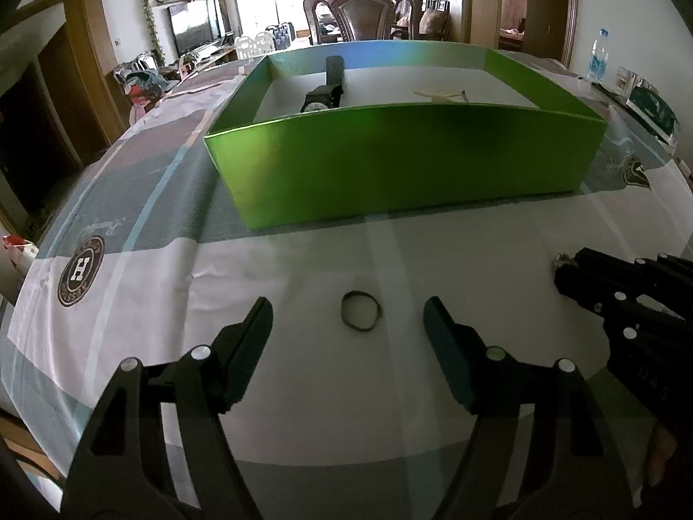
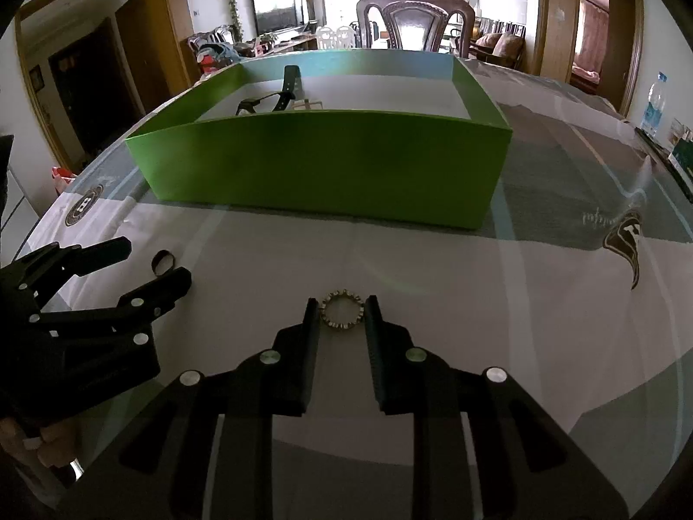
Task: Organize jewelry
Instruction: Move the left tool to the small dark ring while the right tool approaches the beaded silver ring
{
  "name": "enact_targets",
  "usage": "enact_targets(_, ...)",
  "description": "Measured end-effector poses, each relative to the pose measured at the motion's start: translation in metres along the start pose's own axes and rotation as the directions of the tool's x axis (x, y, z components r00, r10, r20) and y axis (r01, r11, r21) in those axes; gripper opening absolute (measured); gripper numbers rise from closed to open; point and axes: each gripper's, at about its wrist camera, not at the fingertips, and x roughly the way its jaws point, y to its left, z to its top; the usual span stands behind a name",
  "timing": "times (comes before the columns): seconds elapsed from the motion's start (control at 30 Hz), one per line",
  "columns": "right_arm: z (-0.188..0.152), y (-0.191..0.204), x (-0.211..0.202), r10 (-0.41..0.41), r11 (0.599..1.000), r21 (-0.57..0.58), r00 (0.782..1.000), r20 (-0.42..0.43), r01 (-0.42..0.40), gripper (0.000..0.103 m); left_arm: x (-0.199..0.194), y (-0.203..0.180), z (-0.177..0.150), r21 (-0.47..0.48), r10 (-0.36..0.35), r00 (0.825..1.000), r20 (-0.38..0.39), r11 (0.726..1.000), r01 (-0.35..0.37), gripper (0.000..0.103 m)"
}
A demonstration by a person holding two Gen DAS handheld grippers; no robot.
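While both tools sit low over the patterned grey-and-white tablecloth point(image 1: 303, 268), nothing is actually lifted. Starting on the left: the left gripper point(image 1: 348, 310) has its black fingers point(image 1: 249, 342) spread wide, and a thin dark plain ring point(image 1: 361, 310) lies flat on the cloth between the tips, touching neither finger as far as I can see. From the right wrist view that same ring point(image 2: 163, 262) shows up as a small hoop sitting between the left tool's tips.

Moving right, the right gripper point(image 2: 341, 303) has its ridged fingers point(image 2: 374, 325) closed in around a gold-toned studded ring point(image 2: 341, 309). The ring lies on the cloth and the finger tips are right against its sides or just about touching; can't tell if it's really squeezed yet. In the left view only a speck of it point(image 1: 559, 258) peeks out at the tip of the right tool.

Behind all this sits a big shiny green cardboard box point(image 1: 403, 160), open on top, with a black strap wristwatch point(image 1: 322, 97) in its left part and a pale thin chain-like piece point(image 1: 439, 95) further right, well apart from the watch. Far right there's a clear plastic water bottle point(image 1: 600, 54) near the table edge.
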Motion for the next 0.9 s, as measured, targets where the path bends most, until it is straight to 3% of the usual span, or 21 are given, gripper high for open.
enact_targets(0.33, -0.001, 0.001, 0.000, 0.000, 1.000, 0.001, 1.000, 0.002, 0.000, 0.023, -0.002, -0.003, -0.001, 0.016, 0.016, 1.000, 0.012, 1.000, -0.016, 0.072)
enact_targets(0.73, -0.001, 0.001, -0.001, -0.001, 1.000, 0.001, 1.000, 0.002, 0.001, 0.023, 0.002, 0.006, 0.001, -0.009, -0.023, 1.000, -0.003, 1.000, 0.023, 0.072)
enact_targets(0.8, -0.001, 0.001, 0.000, 0.001, 1.000, 0.001, 1.000, 0.002, -0.001, 0.023, 0.002, 0.006, 0.000, -0.007, -0.030, 1.000, 0.001, 1.000, 0.030, 0.068)
enact_targets(0.9, 0.000, 0.001, -0.001, 0.000, 1.000, 0.003, 1.000, 0.003, 0.000, 0.023, 0.000, 0.006, -0.001, 0.004, -0.041, 0.999, 0.015, 0.999, 0.041, 0.050)
